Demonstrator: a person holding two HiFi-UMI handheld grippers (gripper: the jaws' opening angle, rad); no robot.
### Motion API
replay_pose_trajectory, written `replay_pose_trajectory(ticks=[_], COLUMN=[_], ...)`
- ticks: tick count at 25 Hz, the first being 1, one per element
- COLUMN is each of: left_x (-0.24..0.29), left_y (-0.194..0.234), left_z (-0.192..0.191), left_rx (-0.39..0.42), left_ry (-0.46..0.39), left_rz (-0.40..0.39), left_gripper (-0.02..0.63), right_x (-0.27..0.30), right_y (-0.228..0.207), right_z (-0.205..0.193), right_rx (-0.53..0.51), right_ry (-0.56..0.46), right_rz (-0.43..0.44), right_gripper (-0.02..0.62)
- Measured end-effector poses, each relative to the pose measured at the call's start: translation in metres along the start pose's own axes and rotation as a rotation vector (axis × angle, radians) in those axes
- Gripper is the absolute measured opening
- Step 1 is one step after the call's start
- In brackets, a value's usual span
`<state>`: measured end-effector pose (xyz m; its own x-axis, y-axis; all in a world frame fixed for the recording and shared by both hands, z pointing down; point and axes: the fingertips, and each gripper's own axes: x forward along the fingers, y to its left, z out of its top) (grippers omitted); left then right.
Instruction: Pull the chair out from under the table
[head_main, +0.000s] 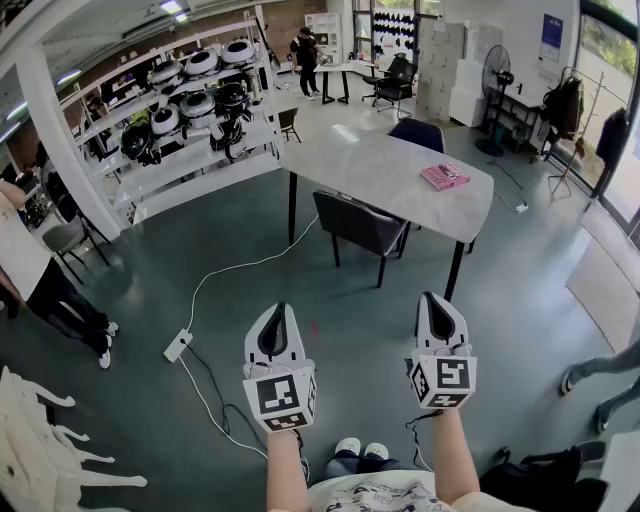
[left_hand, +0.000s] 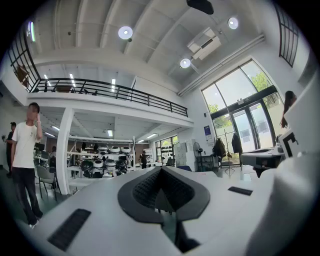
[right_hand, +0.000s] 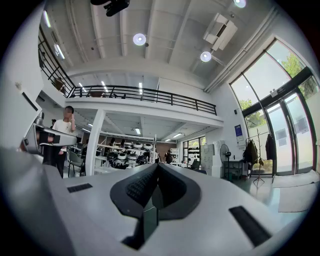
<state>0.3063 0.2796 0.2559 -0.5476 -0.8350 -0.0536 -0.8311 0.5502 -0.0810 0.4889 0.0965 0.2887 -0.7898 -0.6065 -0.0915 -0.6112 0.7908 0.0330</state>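
Observation:
A dark grey chair (head_main: 362, 225) stands tucked under the near side of a grey-white table (head_main: 385, 172) in the middle of the head view. My left gripper (head_main: 278, 313) and right gripper (head_main: 433, 301) hover level over the floor well short of the chair, side by side. Both are shut with nothing between their jaws. In the left gripper view the left gripper (left_hand: 161, 169) shows its closed dark pads, and the right gripper (right_hand: 156, 166) looks the same in its own view.
A pink book (head_main: 445, 176) lies on the table. A blue chair (head_main: 417, 133) stands at its far side. A white cable and power strip (head_main: 178, 345) lie on the floor to my left. Shelves of round devices (head_main: 195, 95) stand behind. A person (head_main: 55, 295) stands left.

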Motion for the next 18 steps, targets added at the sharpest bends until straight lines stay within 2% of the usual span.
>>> replay_pose_trajectory(ticks=[14,15,16,17,18], left_x=[0.021,0.023,0.026,0.029,0.032], left_y=[0.007,0.008,0.01,0.013,0.015], left_z=[-0.009,-0.011,-0.014,-0.016,-0.017], left_rx=[-0.022,-0.023,-0.029,-0.04,-0.052], left_ry=[0.019,0.025,0.03,0.032,0.029], left_rz=[-0.001,-0.002,-0.007,-0.017,-0.031], left_gripper=[0.015,0.024,0.07,0.151,0.204], right_x=[0.018,0.021,0.024,0.028,0.032], right_y=[0.002,0.004,0.008,0.013,0.017], right_z=[-0.004,-0.006,-0.008,-0.009,-0.01], right_rx=[-0.021,-0.024,-0.023,-0.021,-0.021], right_ry=[0.008,0.015,0.022,0.026,0.028], right_rz=[-0.003,0.005,0.02,0.036,0.049], right_gripper=[0.009,0.037,0.082,0.139,0.172])
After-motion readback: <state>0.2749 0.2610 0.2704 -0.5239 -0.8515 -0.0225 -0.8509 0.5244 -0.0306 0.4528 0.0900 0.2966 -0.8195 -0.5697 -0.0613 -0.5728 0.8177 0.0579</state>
